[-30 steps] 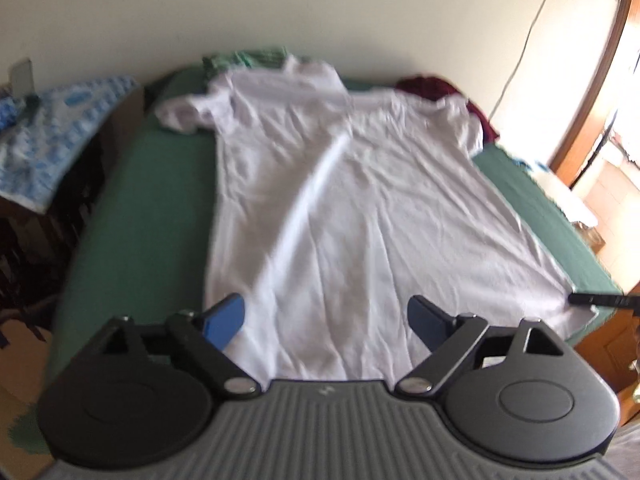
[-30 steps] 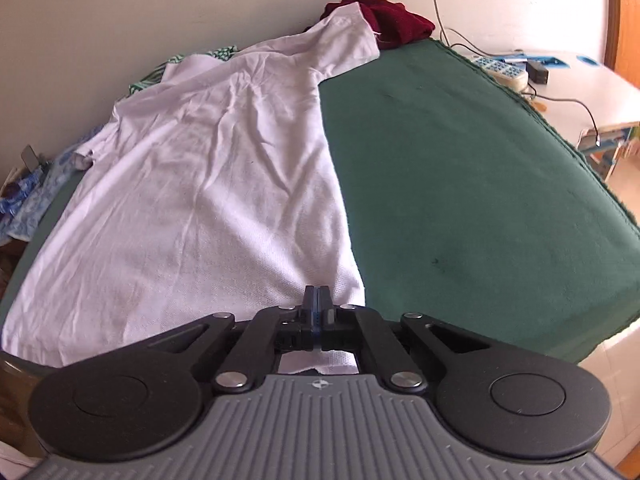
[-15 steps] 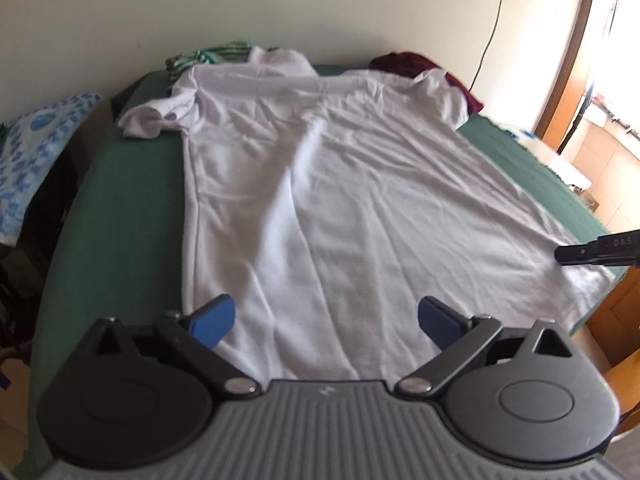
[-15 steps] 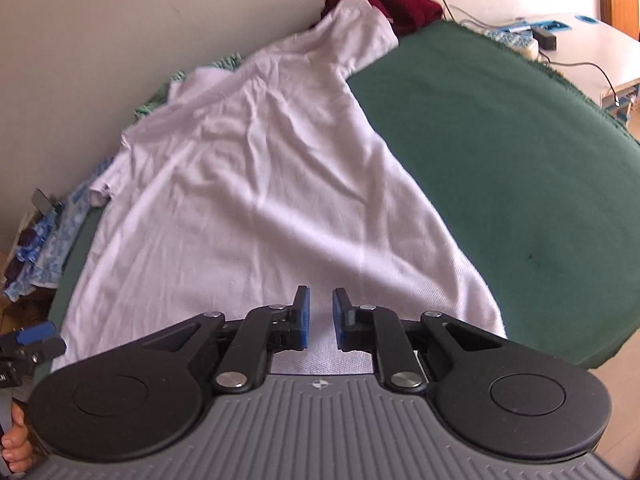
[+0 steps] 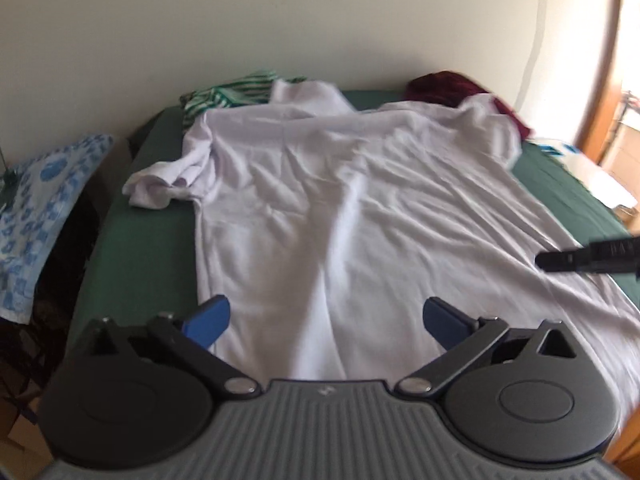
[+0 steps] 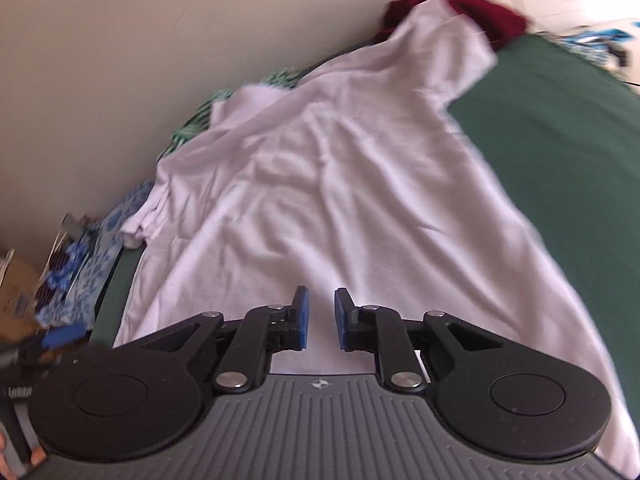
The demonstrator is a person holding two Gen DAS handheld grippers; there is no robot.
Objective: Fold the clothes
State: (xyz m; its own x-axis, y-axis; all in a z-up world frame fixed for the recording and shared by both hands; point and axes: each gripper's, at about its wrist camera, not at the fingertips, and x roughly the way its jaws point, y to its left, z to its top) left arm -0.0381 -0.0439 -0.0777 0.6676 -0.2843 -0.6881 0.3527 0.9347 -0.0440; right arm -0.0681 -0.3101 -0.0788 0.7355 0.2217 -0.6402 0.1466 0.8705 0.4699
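Observation:
A white short-sleeved shirt (image 5: pixel 352 216) lies spread flat on the green bed cover (image 5: pixel 148 248), collar at the far end by the wall. It also shows in the right wrist view (image 6: pixel 352 208). My left gripper (image 5: pixel 326 322) is wide open and empty above the shirt's near hem, toward its left corner. My right gripper (image 6: pixel 319 318) is open by a narrow gap and empty above the hem, toward the right side. One right finger (image 5: pixel 588 259) shows at the right edge of the left wrist view. The left sleeve (image 5: pixel 164 178) is bunched.
A dark red garment (image 5: pixel 452 86) and a green striped garment (image 5: pixel 224 94) lie at the far end by the wall. A blue-patterned cloth (image 5: pixel 36 200) lies left of the bed. The green cover (image 6: pixel 560 152) shows to the shirt's right. A white table (image 5: pixel 600 176) stands far right.
My right gripper has opened and let go of the shirt's hem, then moved left over the shirt. My left gripper stayed open and shifted a little over the hem.

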